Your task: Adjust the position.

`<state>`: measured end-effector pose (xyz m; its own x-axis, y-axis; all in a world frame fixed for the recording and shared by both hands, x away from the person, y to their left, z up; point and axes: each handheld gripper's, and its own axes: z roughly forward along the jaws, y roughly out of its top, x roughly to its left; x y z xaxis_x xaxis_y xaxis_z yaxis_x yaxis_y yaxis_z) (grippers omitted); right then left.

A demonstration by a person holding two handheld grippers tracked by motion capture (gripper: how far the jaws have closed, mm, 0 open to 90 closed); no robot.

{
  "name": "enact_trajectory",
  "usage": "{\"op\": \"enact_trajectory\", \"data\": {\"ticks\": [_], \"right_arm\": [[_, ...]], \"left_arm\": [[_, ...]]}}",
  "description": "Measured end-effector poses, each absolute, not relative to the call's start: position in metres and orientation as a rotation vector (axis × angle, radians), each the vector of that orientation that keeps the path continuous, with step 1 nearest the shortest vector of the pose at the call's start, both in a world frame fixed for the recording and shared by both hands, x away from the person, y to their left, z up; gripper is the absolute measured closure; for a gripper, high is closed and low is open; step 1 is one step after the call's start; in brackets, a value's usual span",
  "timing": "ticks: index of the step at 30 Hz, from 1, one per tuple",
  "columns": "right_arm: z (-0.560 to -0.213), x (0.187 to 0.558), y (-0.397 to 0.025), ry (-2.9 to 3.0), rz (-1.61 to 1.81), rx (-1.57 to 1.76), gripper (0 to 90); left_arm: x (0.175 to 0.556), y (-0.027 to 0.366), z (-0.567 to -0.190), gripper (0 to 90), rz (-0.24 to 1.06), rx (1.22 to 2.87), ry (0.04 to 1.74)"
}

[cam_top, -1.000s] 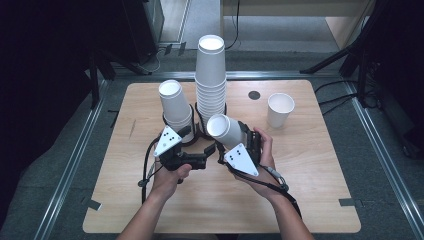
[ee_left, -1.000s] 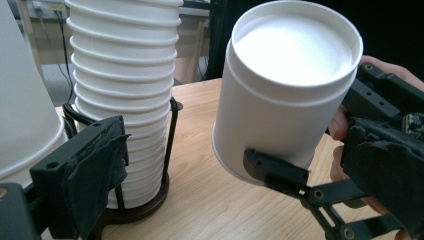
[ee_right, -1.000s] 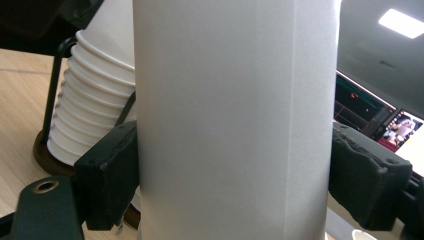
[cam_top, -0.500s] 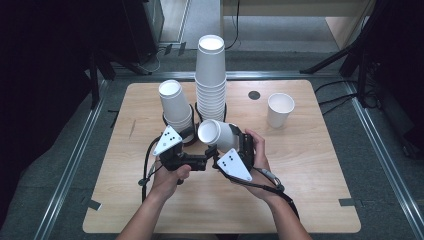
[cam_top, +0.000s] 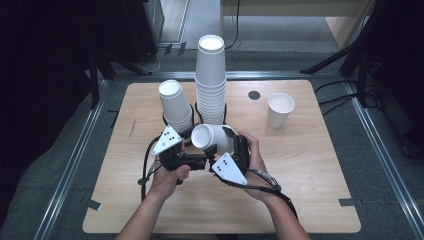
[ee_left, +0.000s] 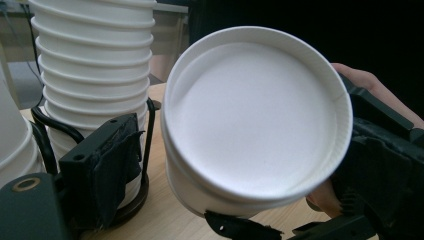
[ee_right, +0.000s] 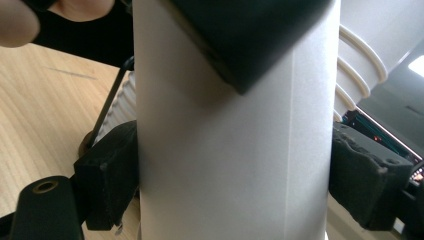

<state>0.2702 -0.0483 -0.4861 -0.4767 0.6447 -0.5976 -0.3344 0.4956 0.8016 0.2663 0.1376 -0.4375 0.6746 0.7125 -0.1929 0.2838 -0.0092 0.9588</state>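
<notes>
Right tongs point(cam_top: 223, 141) clench an empty cup point(cam_top: 209, 137), tipped sideways just before the tall cup stack point(cam_top: 210, 80); left tongs point(cam_top: 186, 136) state unclear.

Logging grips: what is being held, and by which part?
The right tongs clamp a white paper cup across its side wall; the left tongs hold nothing.

A lone white cup point(cam_top: 279, 109) stands upright on the wooden desk point(cam_top: 320, 180), near what looks like a dark round hole point(cam_top: 254, 95).

left hand-held gripper point(cam_top: 192, 161): jaws apart | right hand-held gripper point(cam_top: 231, 150): jaws seemingly clamped, tilted sideways
</notes>
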Motion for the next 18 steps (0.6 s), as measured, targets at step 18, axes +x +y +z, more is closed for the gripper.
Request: {"op": "enact_trajectory", "data": {"ticks": [18], "right_arm": [[-0.4886, 0.2677, -0.0451, 1.716, 1.147, 0.169, 15.2]], "left_arm": [[0.2676, 0.1398, -0.4382, 19.2, 0.388, 1.598, 0.824]]}}
